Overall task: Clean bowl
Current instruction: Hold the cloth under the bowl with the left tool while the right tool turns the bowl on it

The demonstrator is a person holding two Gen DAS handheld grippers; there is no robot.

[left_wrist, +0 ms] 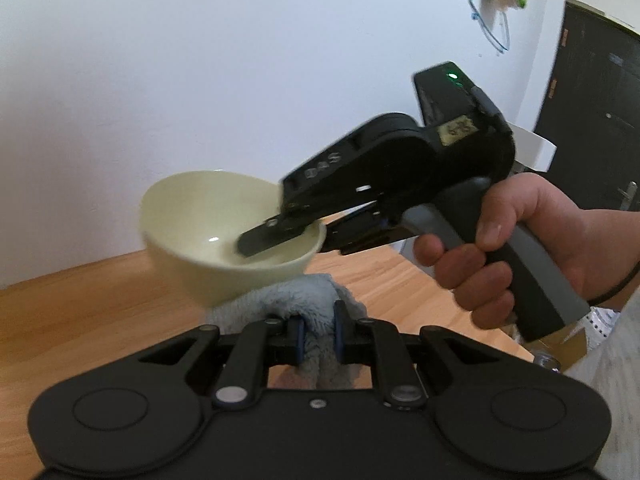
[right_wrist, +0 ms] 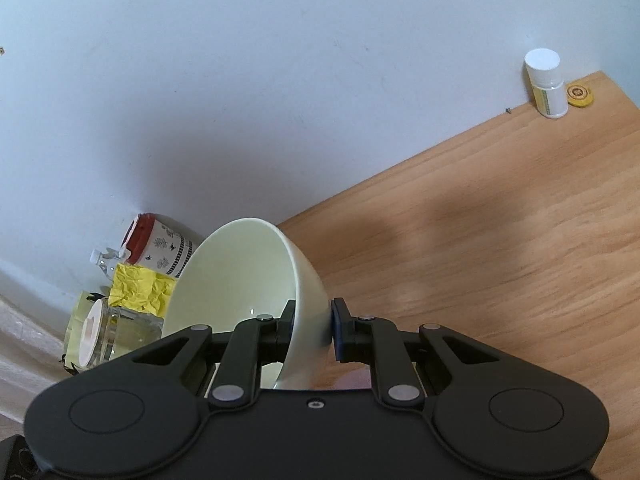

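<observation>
While the left gripper (left_wrist: 316, 330) is pinching a grey fluffy cloth (left_wrist: 292, 296) between nearly closed jaws, low at 6 o'clock in the left wrist view, the pale bowl (left_wrist: 224, 236) is sitting just above it, at about 10 o'clock from the cloth. The right gripper (left_wrist: 280, 236) is coming in from 3 o'clock, gripped by a hand (left_wrist: 516, 248), one finger inside the bowl and one outside, clamping the wall. In the right wrist view the same grip is showing: right gripper (right_wrist: 312, 326) narrow on the wall of the bowl (right_wrist: 240, 280), bowl tilted and lifted off the wooden table (right_wrist: 500, 220), clutter lying at 9 o'clock. Judging by this, the wiping step is being set up: cloth is below the bowl, contact unclear. Next move is calling for bringing the cloth over the rim into the interior while the right hand is holding the bowl steady.
</observation>
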